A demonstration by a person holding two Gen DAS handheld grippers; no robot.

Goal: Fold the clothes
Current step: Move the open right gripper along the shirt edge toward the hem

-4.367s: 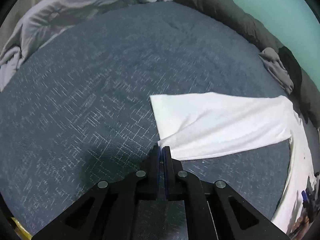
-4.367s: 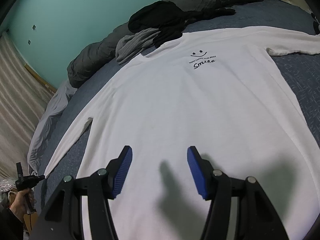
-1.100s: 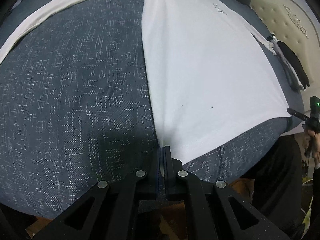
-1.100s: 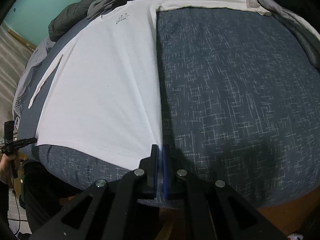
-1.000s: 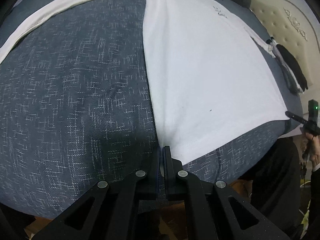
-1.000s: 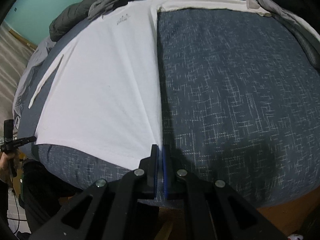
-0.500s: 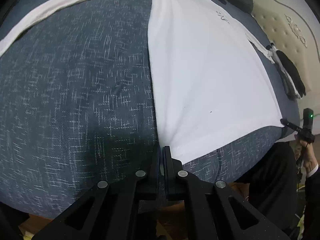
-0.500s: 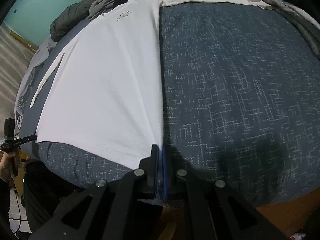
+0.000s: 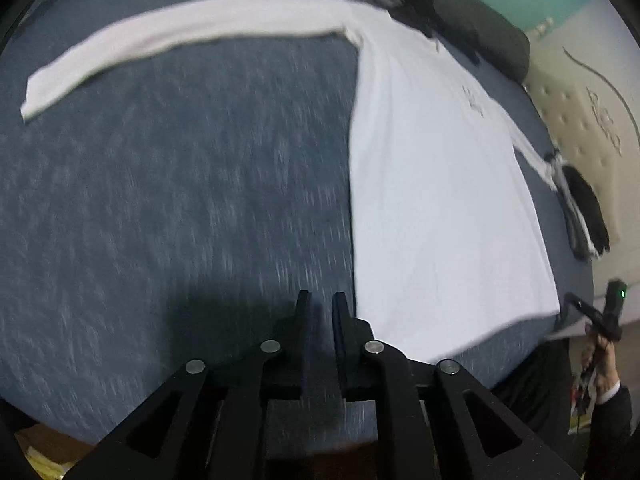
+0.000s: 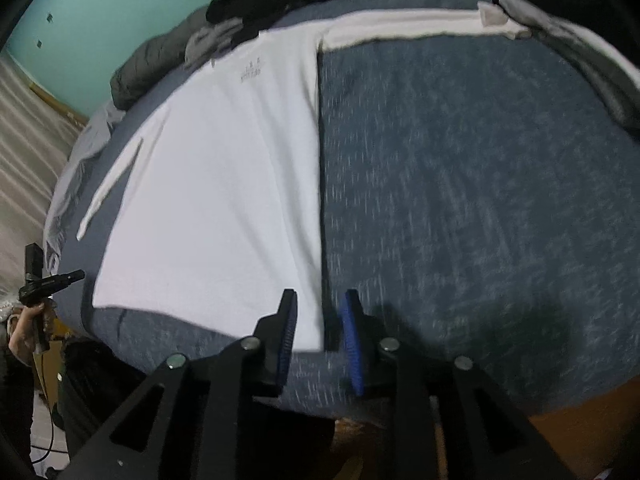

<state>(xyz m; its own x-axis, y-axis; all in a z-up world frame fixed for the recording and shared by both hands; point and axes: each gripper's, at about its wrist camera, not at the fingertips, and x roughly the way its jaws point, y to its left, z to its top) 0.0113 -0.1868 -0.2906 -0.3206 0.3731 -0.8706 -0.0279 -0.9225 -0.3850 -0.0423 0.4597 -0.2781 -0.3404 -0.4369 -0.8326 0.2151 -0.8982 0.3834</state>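
Observation:
A white long-sleeved shirt (image 9: 440, 200) lies flat, front up, on the blue-grey bedspread (image 9: 180, 200), with one sleeve (image 9: 160, 36) stretched out to the left. My left gripper (image 9: 320, 308) hovers just left of the shirt's near hem corner. Its jaws are opening, a narrow gap shows, and nothing is between them. In the right wrist view the shirt (image 10: 224, 200) fills the left half and its other sleeve (image 10: 400, 24) runs right. My right gripper (image 10: 318, 312) is opening over the hem corner, which lies loose on the bed between the blue pads (image 10: 352, 340).
Dark bedding and clothes (image 9: 472, 16) are heaped along the bed's far side, more dark garments (image 9: 584, 208) lie by the padded headboard (image 9: 592, 112). A grey sheet (image 10: 68, 184) is bunched near the curtain (image 10: 24, 128). The bed's near edge runs just under both grippers.
Both grippers were shut on the shirt's hem corners and have let go, their jaws parting. The left gripper has lifted and drawn away, showing more of the far sleeve.

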